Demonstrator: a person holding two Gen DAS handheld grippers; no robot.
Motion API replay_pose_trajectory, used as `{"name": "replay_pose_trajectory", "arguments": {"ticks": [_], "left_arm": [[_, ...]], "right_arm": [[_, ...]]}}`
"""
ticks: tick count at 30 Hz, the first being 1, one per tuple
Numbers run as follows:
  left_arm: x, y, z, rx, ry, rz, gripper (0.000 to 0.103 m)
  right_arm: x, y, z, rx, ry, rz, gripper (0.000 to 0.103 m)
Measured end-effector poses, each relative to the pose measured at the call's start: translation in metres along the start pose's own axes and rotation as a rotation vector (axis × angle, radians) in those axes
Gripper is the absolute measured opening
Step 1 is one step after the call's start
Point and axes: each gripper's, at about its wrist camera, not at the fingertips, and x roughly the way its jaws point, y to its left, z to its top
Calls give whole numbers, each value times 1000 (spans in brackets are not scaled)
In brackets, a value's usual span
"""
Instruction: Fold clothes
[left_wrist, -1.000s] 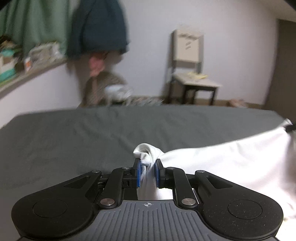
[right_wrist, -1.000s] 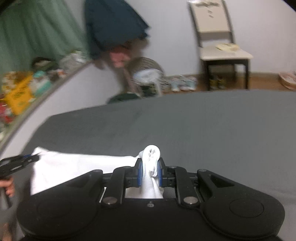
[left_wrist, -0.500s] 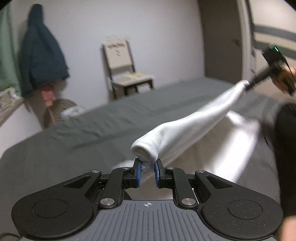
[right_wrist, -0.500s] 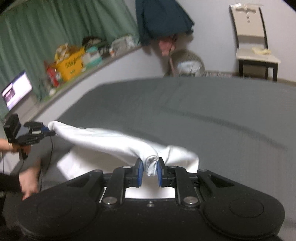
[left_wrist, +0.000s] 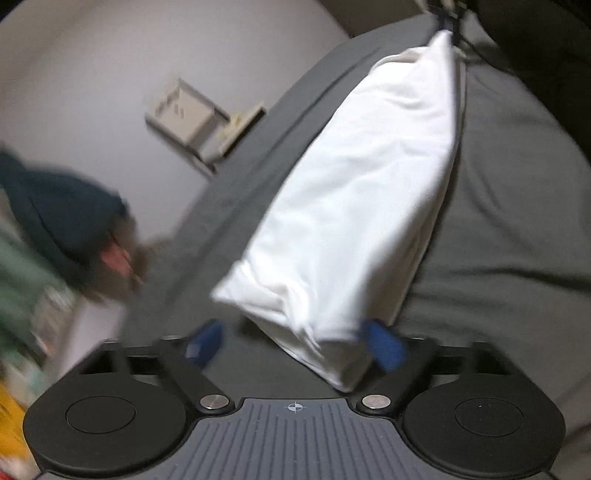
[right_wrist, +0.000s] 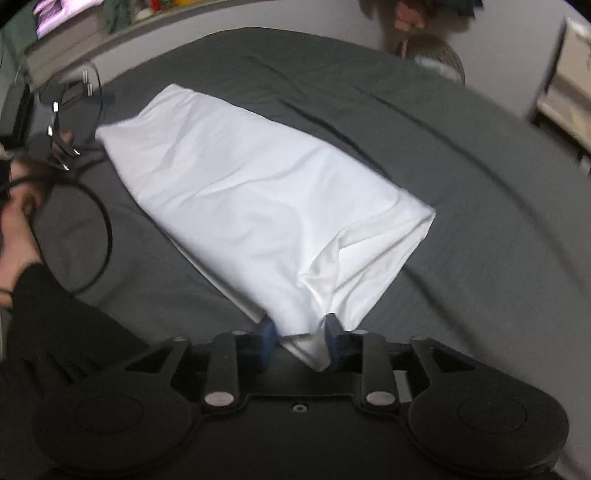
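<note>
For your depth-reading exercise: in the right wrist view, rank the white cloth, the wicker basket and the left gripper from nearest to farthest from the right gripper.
1. White cloth: between the opening right gripper fingers.
2. Left gripper: far left, at the cloth's other end.
3. Wicker basket: top right, beyond the bed.

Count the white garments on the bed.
1. A single white garment lies folded along the dark grey bed, one end at each gripper. Nothing else white shows on the bed, though a further piece could be folded inside it.

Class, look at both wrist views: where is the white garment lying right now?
The white garment lies folded on the dark grey bed, stretched between the two grippers: one end lies between the opening right gripper, the other by the left gripper.
</note>
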Motion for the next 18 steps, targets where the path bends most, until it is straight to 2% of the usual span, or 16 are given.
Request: {"name": "replay_pose_trajectory", "arguments": {"ticks": [2,5,8,9,10,11,12,13,14,16,18], "left_arm": [[-7,-14,3,163,-44,46,92],[-5,-33,9,396,-110,76,92],[0,-41,20,460,-122,63,91],[4,-40,22,469,-111,43,84],[8,-39,24,478,-99,22,56],[11,-38,26,490,-89,1,39],[12,-37,25,517,-88,-24,32],[13,-37,23,530,-85,-57,21],[13,-36,21,537,-72,-84,17],[14,-36,17,523,-36,-161,17],[16,-38,13,483,-15,-189,16]], "right_arm": [[-3,6,-1,-70,-7,-48,44],[0,7,6,-125,19,-40,45],[8,11,12,-201,36,-35,43],[11,15,14,-236,37,-38,39],[13,19,15,-272,38,-39,36],[14,22,16,-306,42,-35,29],[15,26,16,-340,45,-31,20],[16,28,16,-362,52,-23,16],[17,24,16,-345,70,-4,15],[21,17,17,-312,106,33,13],[25,7,15,-243,132,78,13]]}}
